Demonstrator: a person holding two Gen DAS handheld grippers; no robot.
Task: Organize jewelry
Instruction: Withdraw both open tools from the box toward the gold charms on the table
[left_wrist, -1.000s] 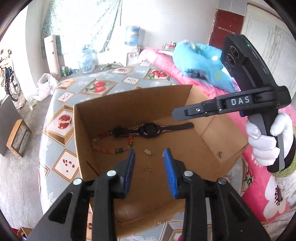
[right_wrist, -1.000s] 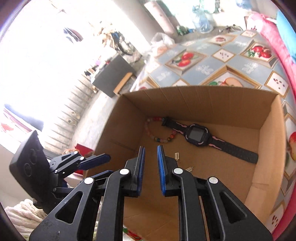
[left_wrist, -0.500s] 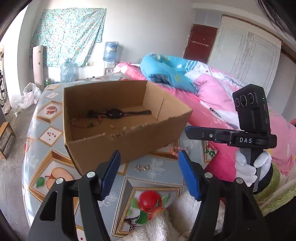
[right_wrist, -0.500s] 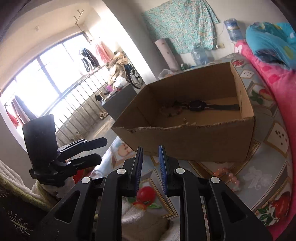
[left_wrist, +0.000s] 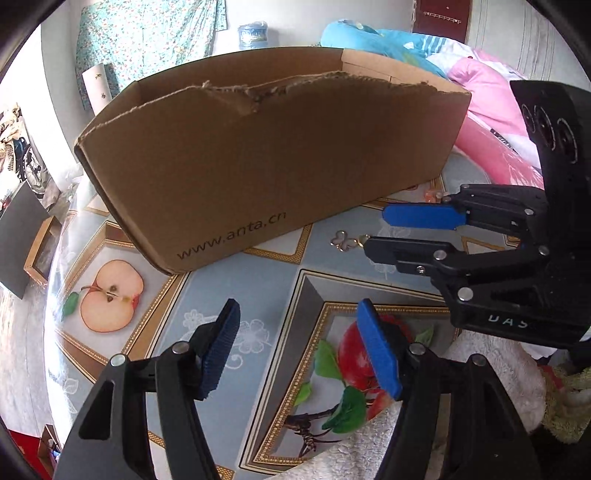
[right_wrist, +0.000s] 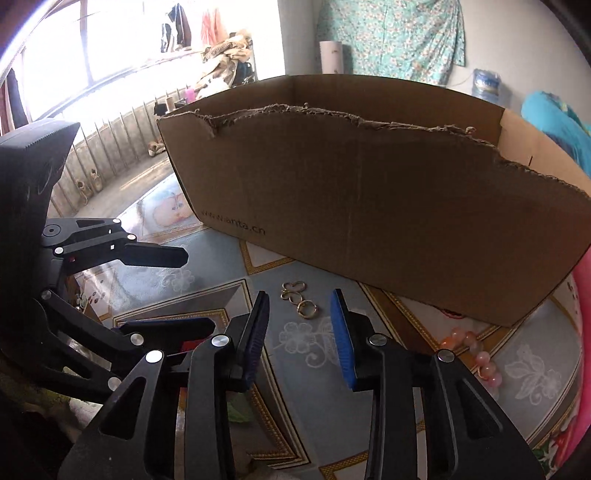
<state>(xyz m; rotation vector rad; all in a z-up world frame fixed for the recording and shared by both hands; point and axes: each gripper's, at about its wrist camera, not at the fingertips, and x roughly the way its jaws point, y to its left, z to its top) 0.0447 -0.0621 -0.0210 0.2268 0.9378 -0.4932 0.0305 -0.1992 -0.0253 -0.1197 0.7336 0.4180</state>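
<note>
While the right gripper (right_wrist: 300, 334) spreads its empty fingers over the gold rings (right_wrist: 297, 297) at mid-frame, before the cardboard box (right_wrist: 369, 192), the left gripper (left_wrist: 299, 350) hangs open, empty. Flat rings could skid off the slick worktop (right_wrist: 314, 354).

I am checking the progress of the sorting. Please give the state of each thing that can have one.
Cardboard box: upright on the table, top open, front edge torn.
Gold rings: on the table outside the box, not gripped.
Pink bead bracelet: on the table beside the box.
Left tongs: open, empty.
Right tongs: opening, empty, rings just ahead.
</note>
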